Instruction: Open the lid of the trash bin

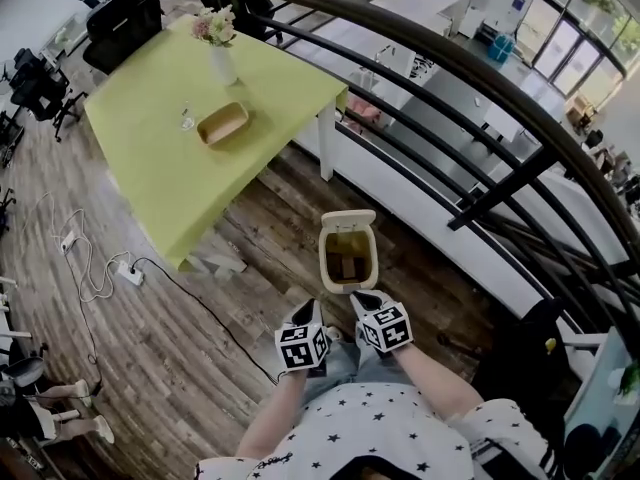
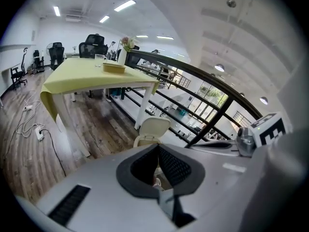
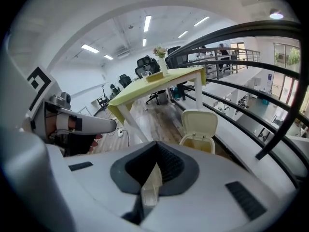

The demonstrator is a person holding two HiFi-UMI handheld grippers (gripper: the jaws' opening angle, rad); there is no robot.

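Right behind the small cream plastic trash bin [image 1: 324, 260], on the person's side of it, two grey grippers with black-and-white marker cubes hang in the air above the wooden floor. The left gripper [image 1: 308, 318] has its two jaws pressed together with nothing between them. The right gripper [image 1: 368, 303] is the same, jaws together and holding nothing.

The bin stands past the tips of both grippers, about in the middle between them. The right gripper looks a little nearer to the bin than the left one. Neither one touches it.

The bin's flat cream lid [image 1: 347, 220] already stands up. It leans back from the far edge of the bin, away from the grippers, so the hinge must be on that far side. The bin's mouth is open, and something brown lies inside.

Beyond the bin, to its left, is a yellow-green table [image 1: 160, 158], well apart from it. A black metal railing [image 1: 450, 68] runs past the bin on its right.

The lid looks fully open, so I think the job is done, or nearly so.
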